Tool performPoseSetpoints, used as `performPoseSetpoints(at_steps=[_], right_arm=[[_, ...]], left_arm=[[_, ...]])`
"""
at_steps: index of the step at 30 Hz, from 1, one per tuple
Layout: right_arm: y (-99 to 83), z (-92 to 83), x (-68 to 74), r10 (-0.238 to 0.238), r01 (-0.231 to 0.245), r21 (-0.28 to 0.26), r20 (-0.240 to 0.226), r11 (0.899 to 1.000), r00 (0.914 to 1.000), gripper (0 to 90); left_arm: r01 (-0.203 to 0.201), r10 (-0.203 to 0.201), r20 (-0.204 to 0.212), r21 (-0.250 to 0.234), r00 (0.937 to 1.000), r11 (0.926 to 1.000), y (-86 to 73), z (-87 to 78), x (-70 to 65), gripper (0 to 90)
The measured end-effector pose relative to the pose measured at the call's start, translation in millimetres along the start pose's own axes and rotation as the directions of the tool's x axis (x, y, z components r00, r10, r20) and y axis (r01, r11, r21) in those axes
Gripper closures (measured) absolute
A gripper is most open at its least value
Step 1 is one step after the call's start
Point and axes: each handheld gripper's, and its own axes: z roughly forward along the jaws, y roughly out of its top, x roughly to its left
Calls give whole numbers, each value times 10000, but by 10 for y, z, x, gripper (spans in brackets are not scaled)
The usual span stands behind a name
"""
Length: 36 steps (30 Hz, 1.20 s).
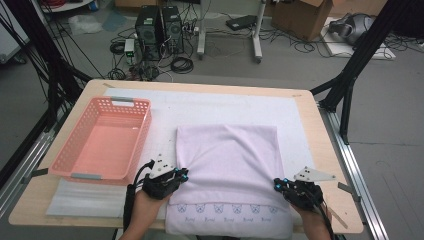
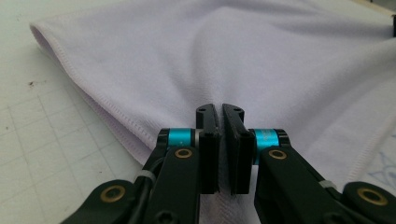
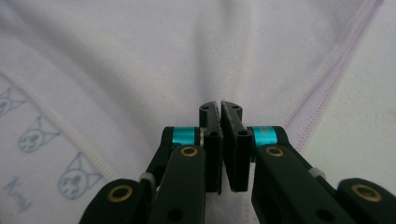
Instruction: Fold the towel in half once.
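Folded lilac towel flat on the white mat at mid-tabletop, near edge with cat-face print cut off by the bottom of the high view. Left gripper at the towel's left edge, jaws closed on a pinched ridge of cloth, seen close in the left gripper view. Right gripper at the right edge, jaws likewise clamped on a fold. Depth of cloth between the jaws hard to make out. Pink basket just left of the towel, holding nothing.
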Motion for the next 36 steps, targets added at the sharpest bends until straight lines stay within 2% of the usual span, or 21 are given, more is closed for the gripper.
performPoseSetpoints(at_steps=[6, 12, 14, 16, 17, 18, 19, 21, 23, 25, 30, 34, 36], right_arm=[[-77, -140, 86, -56, 57, 44, -228, 10000, 9997, 869], [-179, -254, 161, -43, 52, 197, -445, 9998, 9990, 869], [-217, -287, 188, -61, 76, 293, -511, 9995, 9987, 869], [-249, -310, 208, -44, 73, 443, -638, 9990, 9980, 856], [-254, -315, 209, -15, 50, 477, -720, 9989, 9974, 812], [-251, -320, 205, -19, 41, 346, -641, 9994, 9979, 723], [-237, -323, 194, 94, -85, 168, -508, 9998, 9987, 683], [-181, -317, 152, 225, -235, -303, -315, 9993, 9992, 623], [-106, -272, 96, 348, -356, -698, -125, 9969, 9993, 596], [-45, -186, 52, 414, -411, -760, 28, 9963, 9991, 589], [73, 116, -26, 383, -378, -225, 217, 9990, 9990, 576], [129, 312, -87, 490, -492, 115, 159, 9987, 9987, 579], [131, 404, -89, 379, -382, 444, 73, 9983, 9993, 631]], left_arm=[[49, -46, 371, -71, 9993, 10000, -58, -155, -65, 847], [-146, 132, 734, 191, 9972, 9997, -166, -244, -163, 842], [-97, 75, 867, 243, 9962, 9997, -192, -264, -181, 822], [-127, 117, 956, 101, 9954, 9999, -178, -282, -174, 752], [-136, 135, 908, 5, 9958, 9999, -153, -282, -149, 654], [-86, 90, 785, -54, 9969, 9999, -121, -275, -107, 549], [-48, 57, 681, -128, 9977, 9999, -91, -258, -53, 500], [215, -206, 424, -201, 9989, 9996, -35, -206, 70, 485], [533, -522, 419, -234, 9978, 9983, -3, -143, 166, 472], [644, -638, 443, -123, 9970, 9978, 14, -51, 214, 473], [676, -690, 308, 445, 9971, 9967, 64, 229, 274, 469], [444, -482, 360, 993, 9982, 9941, 62, 421, 224, 470], [307, -341, 260, 1217, 9991, 9921, 48, 486, 193, 471]])
